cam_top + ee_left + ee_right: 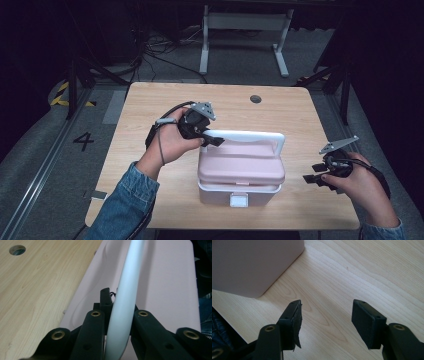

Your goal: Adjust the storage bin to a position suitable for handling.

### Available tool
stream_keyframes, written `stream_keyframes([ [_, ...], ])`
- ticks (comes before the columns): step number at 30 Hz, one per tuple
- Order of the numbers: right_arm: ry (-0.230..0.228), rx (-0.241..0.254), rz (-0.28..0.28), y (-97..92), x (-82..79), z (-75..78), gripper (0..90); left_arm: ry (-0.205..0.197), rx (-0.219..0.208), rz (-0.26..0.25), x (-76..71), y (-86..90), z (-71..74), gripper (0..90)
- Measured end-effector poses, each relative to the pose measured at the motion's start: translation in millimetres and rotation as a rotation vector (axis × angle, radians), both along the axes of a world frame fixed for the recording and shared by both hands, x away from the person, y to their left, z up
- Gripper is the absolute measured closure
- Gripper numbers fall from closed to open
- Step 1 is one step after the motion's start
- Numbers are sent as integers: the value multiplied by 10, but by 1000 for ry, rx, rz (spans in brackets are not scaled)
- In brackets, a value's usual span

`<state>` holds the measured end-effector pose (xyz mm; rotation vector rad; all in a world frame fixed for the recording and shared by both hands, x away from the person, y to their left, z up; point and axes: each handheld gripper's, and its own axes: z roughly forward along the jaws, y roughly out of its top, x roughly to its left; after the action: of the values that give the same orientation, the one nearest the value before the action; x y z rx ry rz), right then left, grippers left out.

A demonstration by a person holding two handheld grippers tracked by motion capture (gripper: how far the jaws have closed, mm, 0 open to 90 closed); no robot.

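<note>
Pink box (241, 170) mid-table (150, 105); L gripper (212, 140) clenched on its white handle (250, 135). R gripper (314, 179) right of box, jaws apart, gripping nothing.

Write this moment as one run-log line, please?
left gripper: shut on handle | right gripper: open, beside box | box: on table

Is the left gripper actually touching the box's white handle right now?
Touching. In the left gripper view, the left gripper has both black jaws pressed against the white handle, with no gap on either side; the pink box sits below.
</note>
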<state>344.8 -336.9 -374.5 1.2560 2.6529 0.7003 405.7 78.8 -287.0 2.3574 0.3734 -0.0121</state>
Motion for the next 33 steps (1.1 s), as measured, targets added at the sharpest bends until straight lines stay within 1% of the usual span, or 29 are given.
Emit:
stream_keyframes([
  [1, -3, 2, 4, 0, 2, 3, 425, 5, 8, 0, 19, -2, 14, 844],
  [2, -5, 6, 5, 4, -1, 8, 426, 11, 3, 8, 35, -4, 19, 843],
  [4, -12, 11, 10, 11, -4, 22, 429, 41, -13, 26, 77, 3, 20, 839],
  [5, -17, 11, 14, 15, -5, 28, 429, 60, -17, 32, 101, 6, 17, 839],
  [6, -22, 12, 19, 20, -8, 34, 429, 71, -12, 45, 122, 8, 15, 835],
  [9, -29, 21, 33, 44, -21, 58, 430, 82, -8, 81, 159, -7, 15, 829],
  [12, -46, 34, 48, 73, -40, 99, 439, 83, -9, 94, 179, -9, 32, 823],
  [13, -51, 38, 54, 80, -46, 113, 445, 95, -13, 99, 182, -7, 33, 823],
  [14, -64, 48, 63, 93, -58, 139, 452, 96, -15, 98, 189, -5, 33, 822],
  [18, -115, 88, 100, 155, -110, 243, 479, 130, -35, 120, 214, 5, 37, 820],
  [19, -115, 88, 100, 155, -110, 243, 479, 130, -35, 120, 214, 5, 37, 818],
  [21, -151, 109, 127, 204, -147, 304, 485, 156, -44, 133, 234, 11, 42, 815],
  [22, -151, 109, 127, 204, -147, 304, 485, 165, -52, 139, 245, 14, 46, 815],
  [25, -177, 131, 153, 247, -168, 343, 494, 172, -61, 152, 270, 17, 62, 812],
  [27, -192, 142, 169, 273, -180, 362, 524, 173, -50, 154, 277, 16, 71, 810],
  [31, -214, 187, 199, 329, -209, 412, 583, 175, -51, 160, 287, 11, 76, 809],
  [32, -226, 209, 204, 361, -223, 437, 595, 176, -48, 162, 293, 11, 81, 808],
  [33, -226, 209, 204, 361, -223, 437, 595, 176, -48, 162, 293, 11, 81, 807],
])
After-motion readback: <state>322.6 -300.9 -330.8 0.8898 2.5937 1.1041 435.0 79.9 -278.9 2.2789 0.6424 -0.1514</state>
